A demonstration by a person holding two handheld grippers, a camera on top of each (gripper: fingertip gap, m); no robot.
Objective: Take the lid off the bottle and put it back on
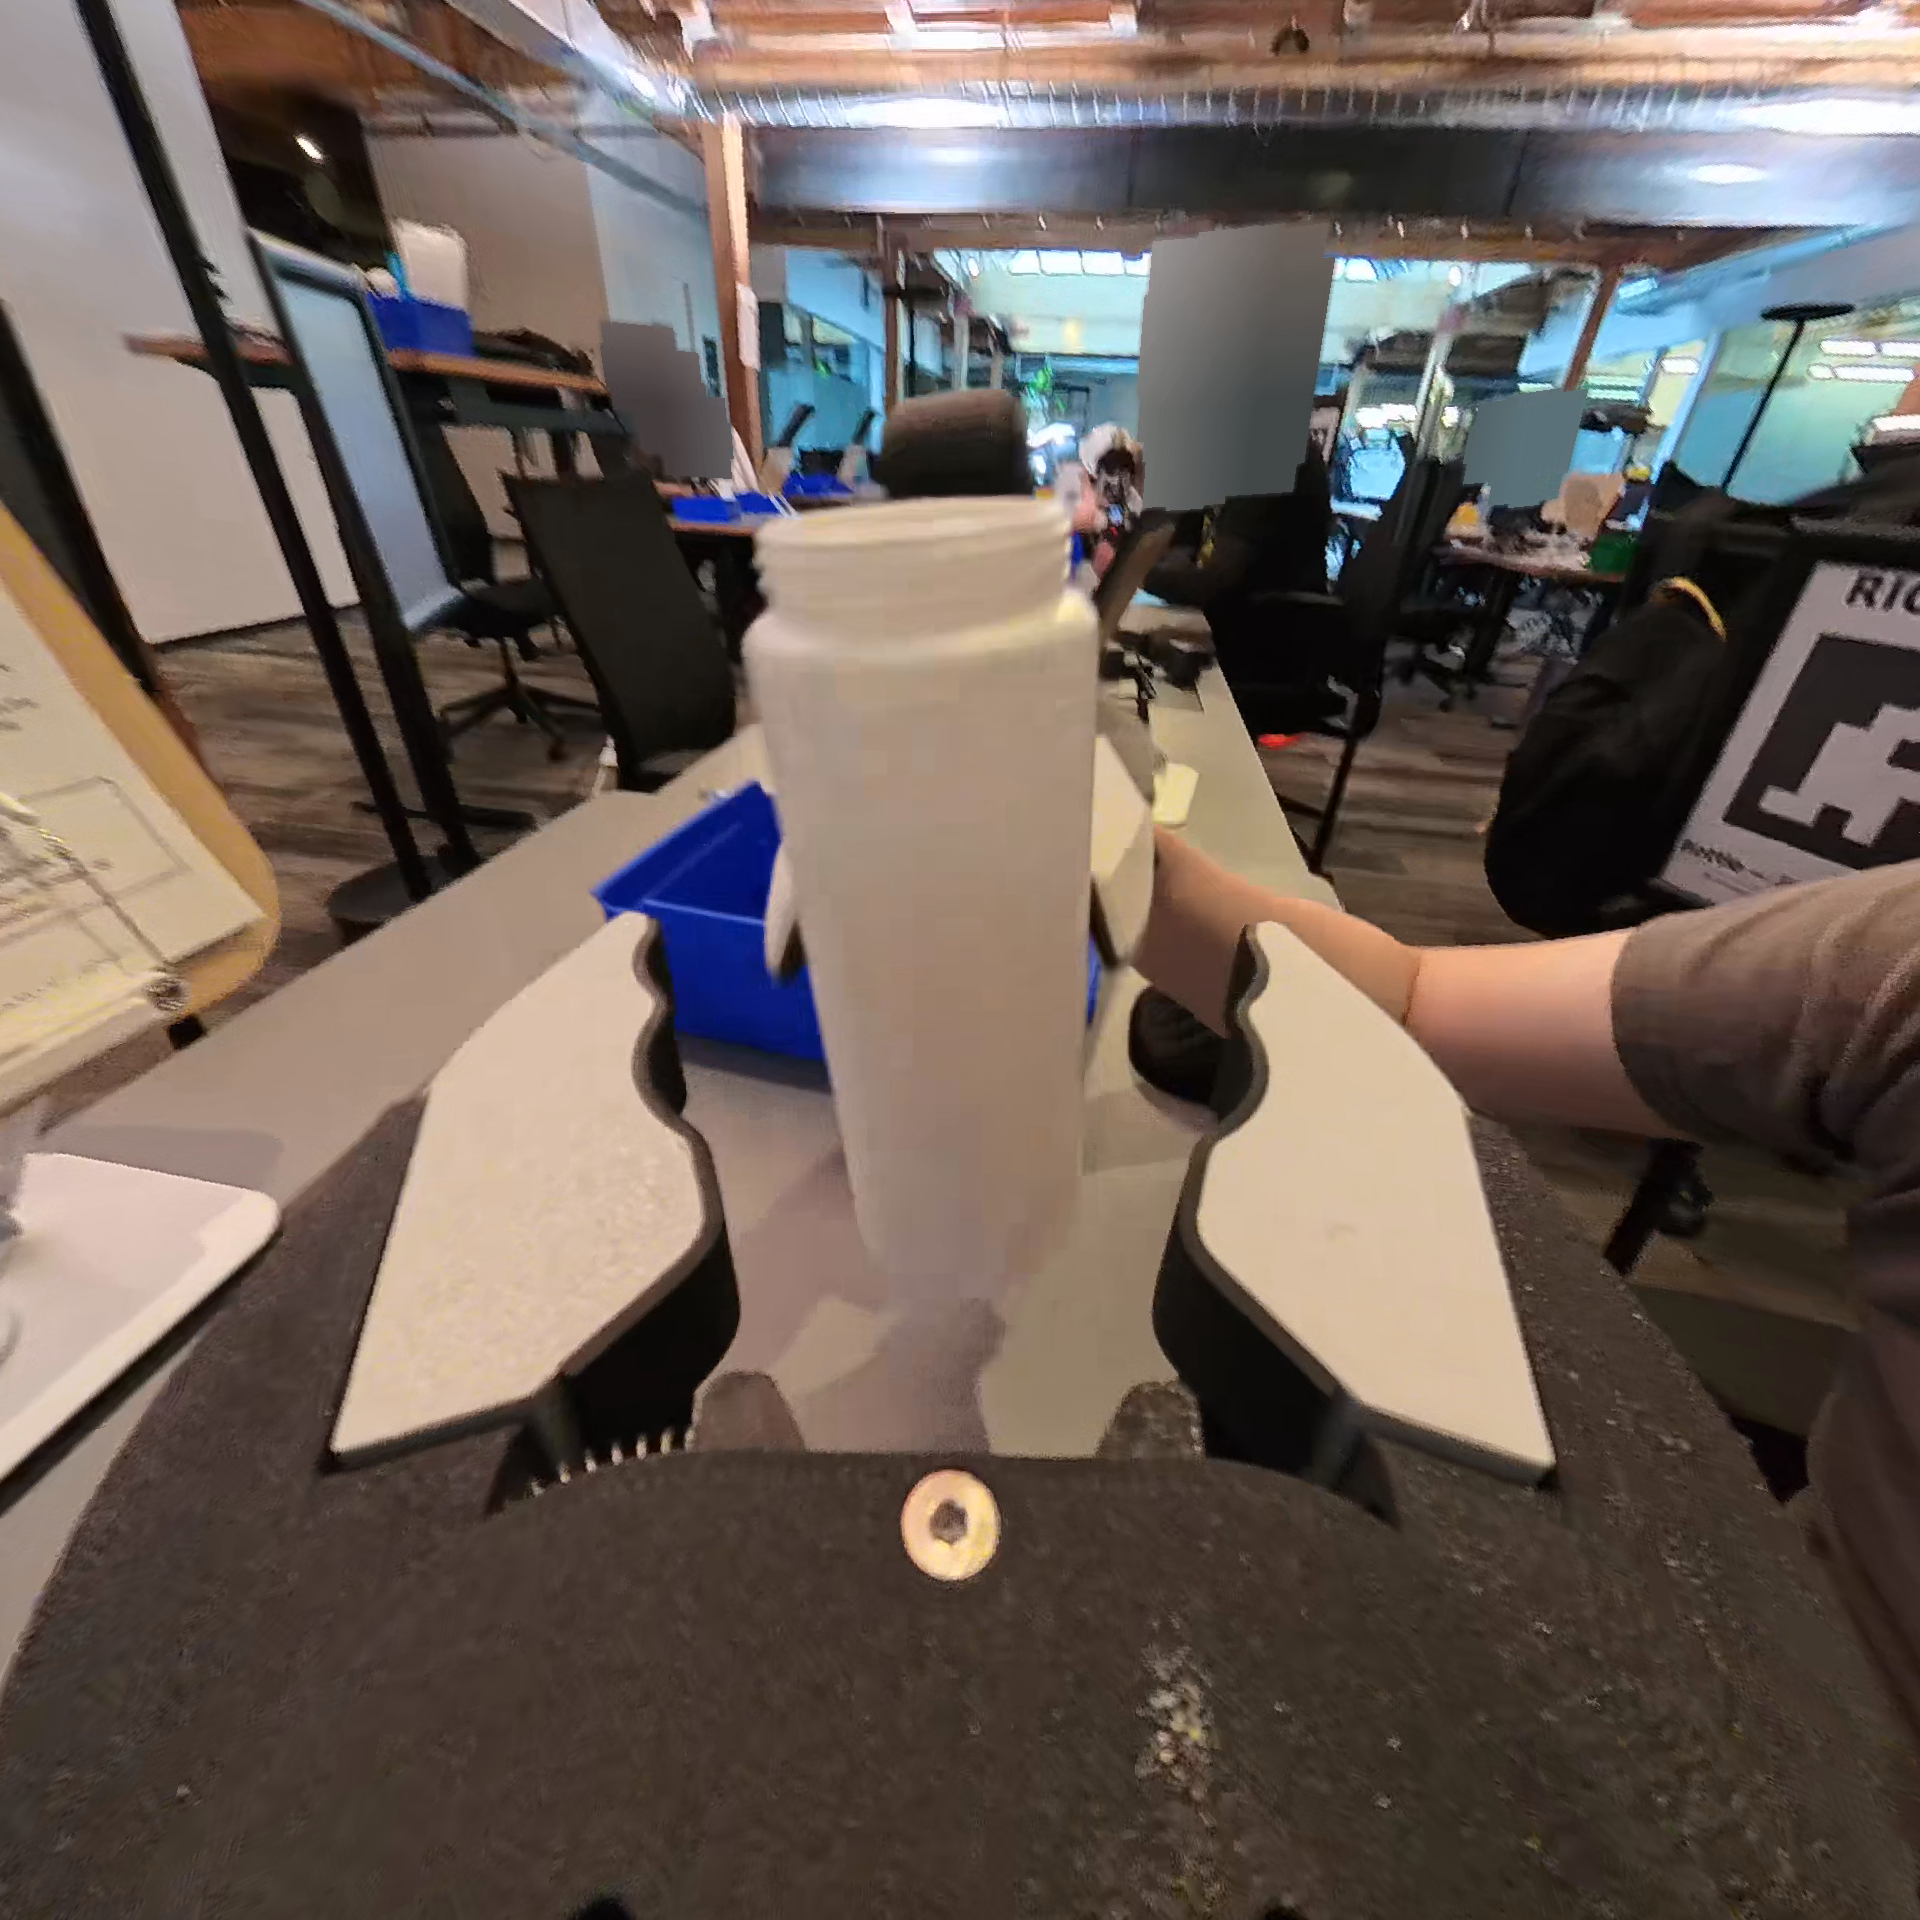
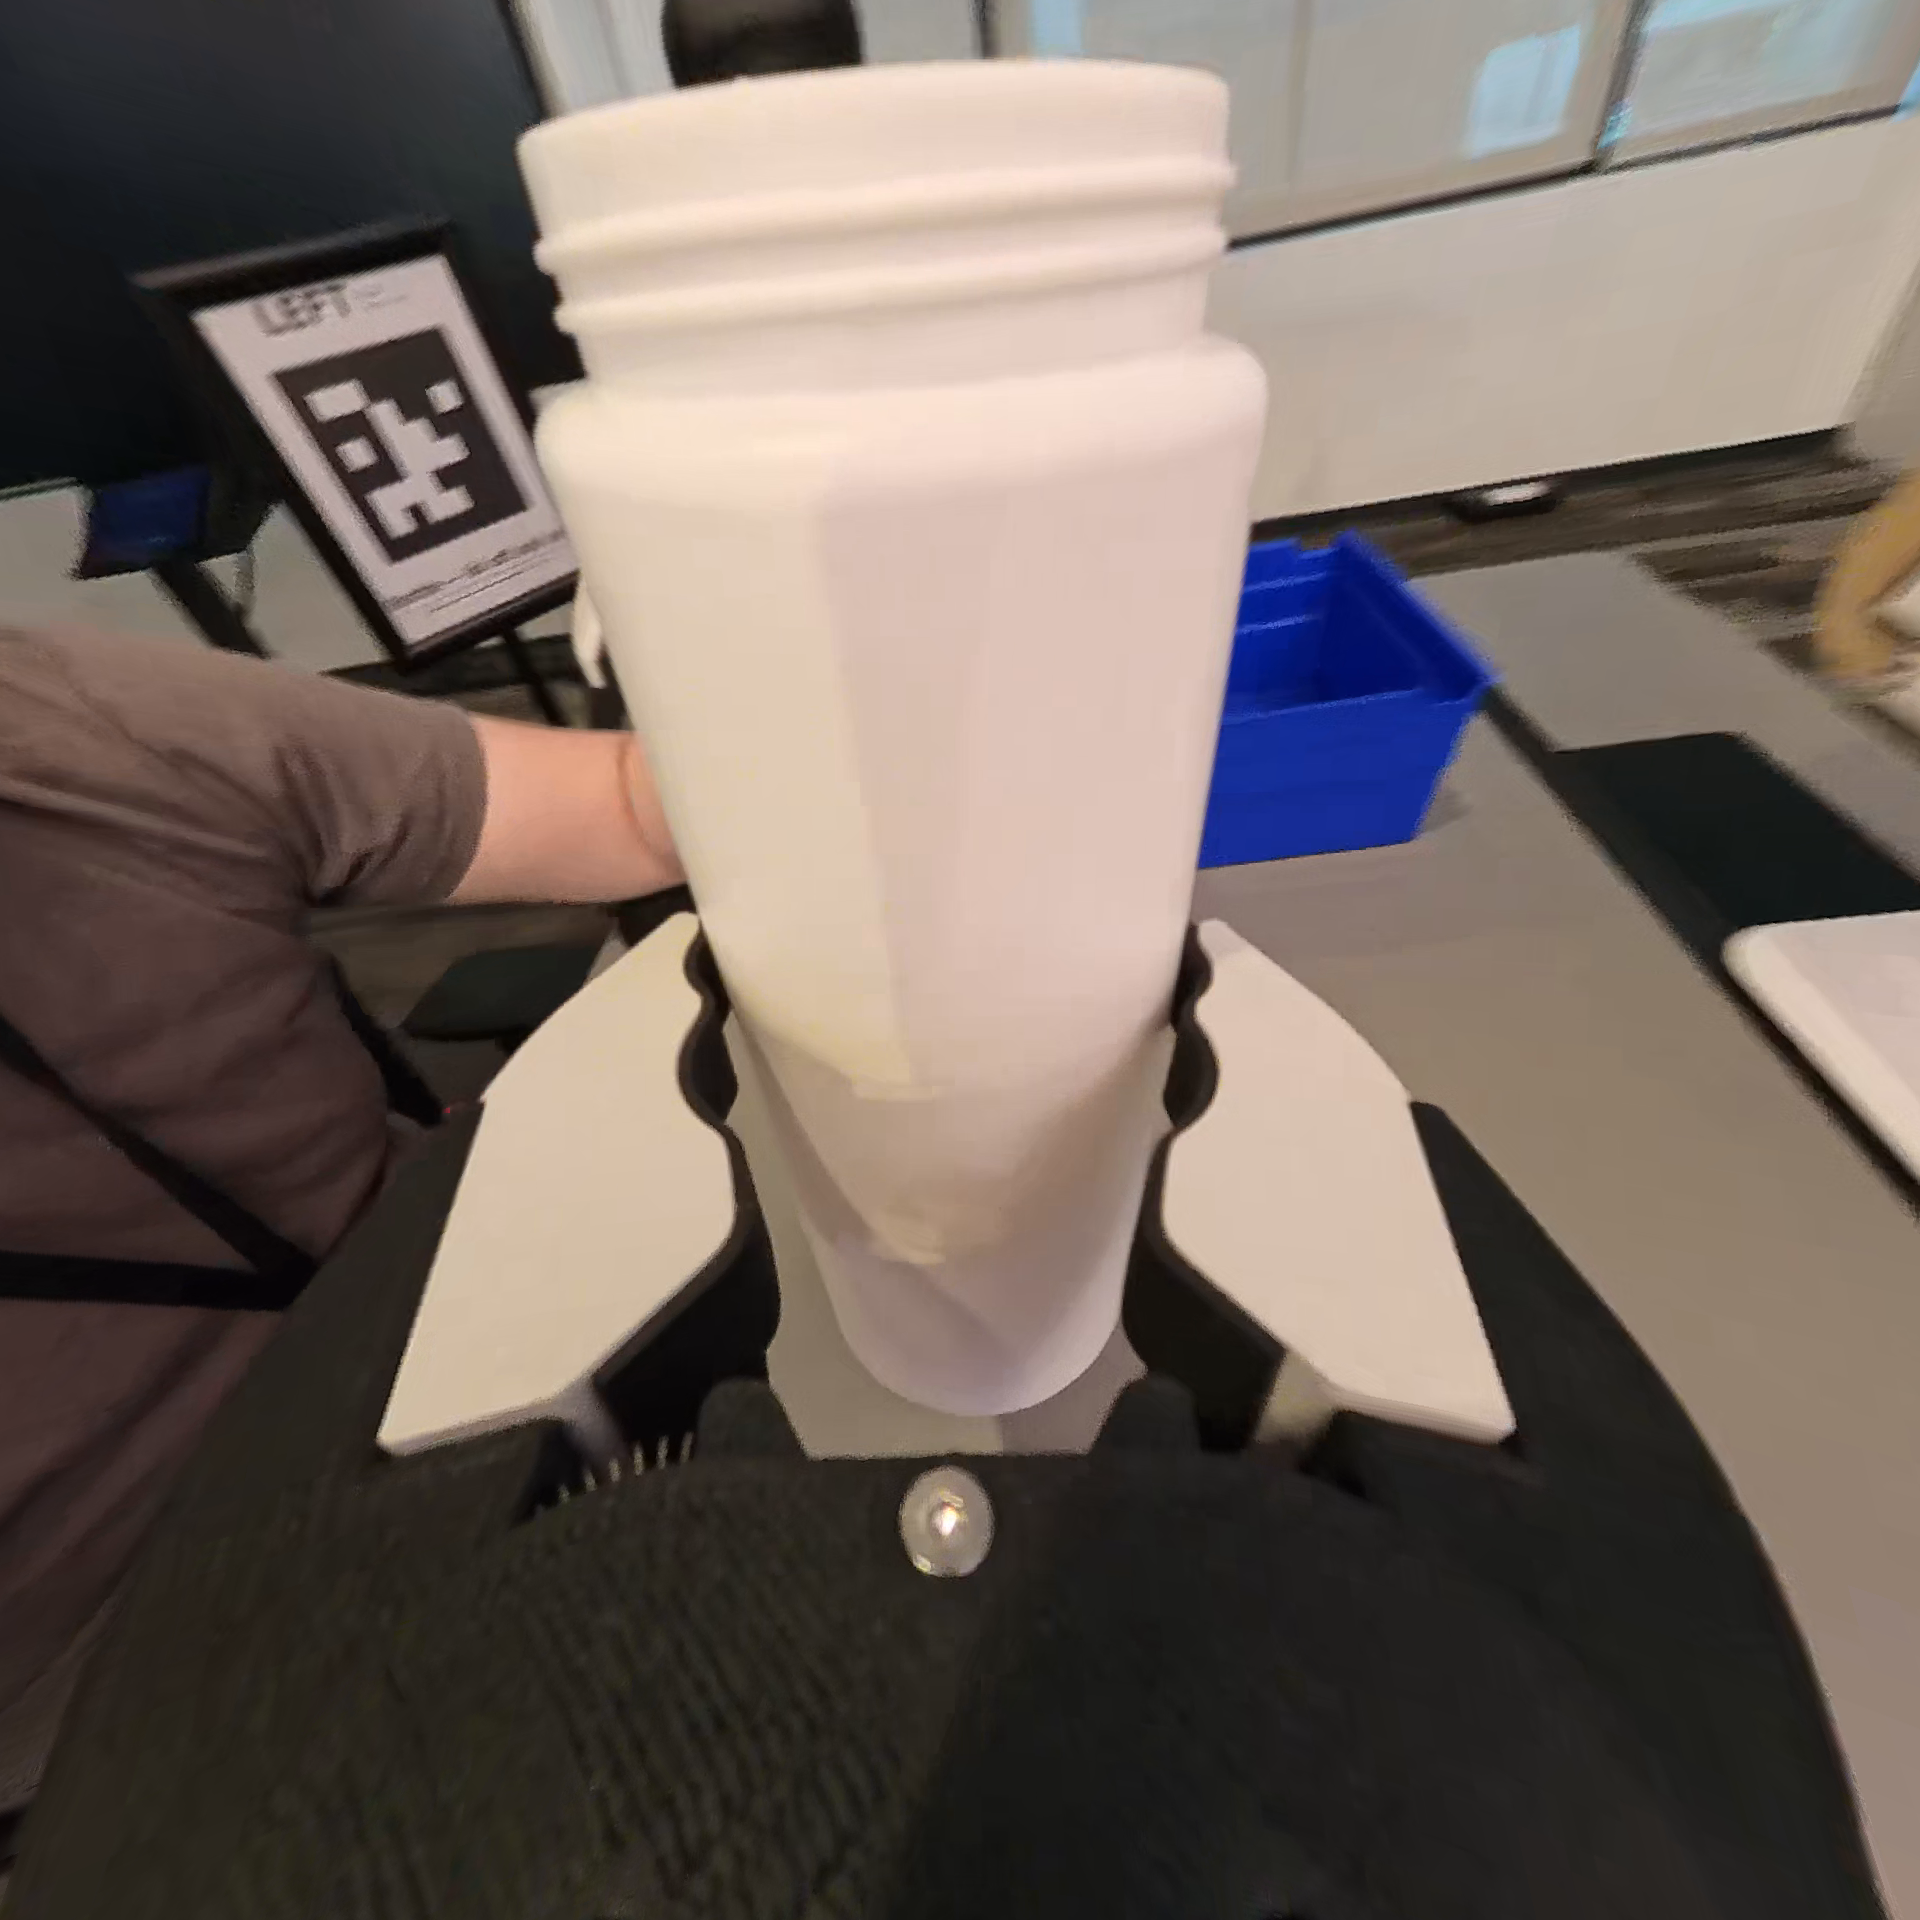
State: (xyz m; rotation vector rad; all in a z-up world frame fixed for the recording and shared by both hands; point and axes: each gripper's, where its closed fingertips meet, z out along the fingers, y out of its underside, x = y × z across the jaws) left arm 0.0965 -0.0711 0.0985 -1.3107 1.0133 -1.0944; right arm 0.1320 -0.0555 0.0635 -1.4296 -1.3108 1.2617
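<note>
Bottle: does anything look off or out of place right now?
The white bottle has no lid: its threaded neck is bare, and the lid cannot be placed for certain in either view. The right gripper clamps the bottle; the left gripper is open.

This is an open-plan office that doubles as a workspace. Rows of desks with black swivel chairs stretch back under an exposed wooden ceiling with timber posts (glass-walled rooms lie beyond). A shelf along the left wall carries blue storage bins, another blue bin sits on the grey table, and printed black-and-white marker placards stand on black frames nearby.
</note>
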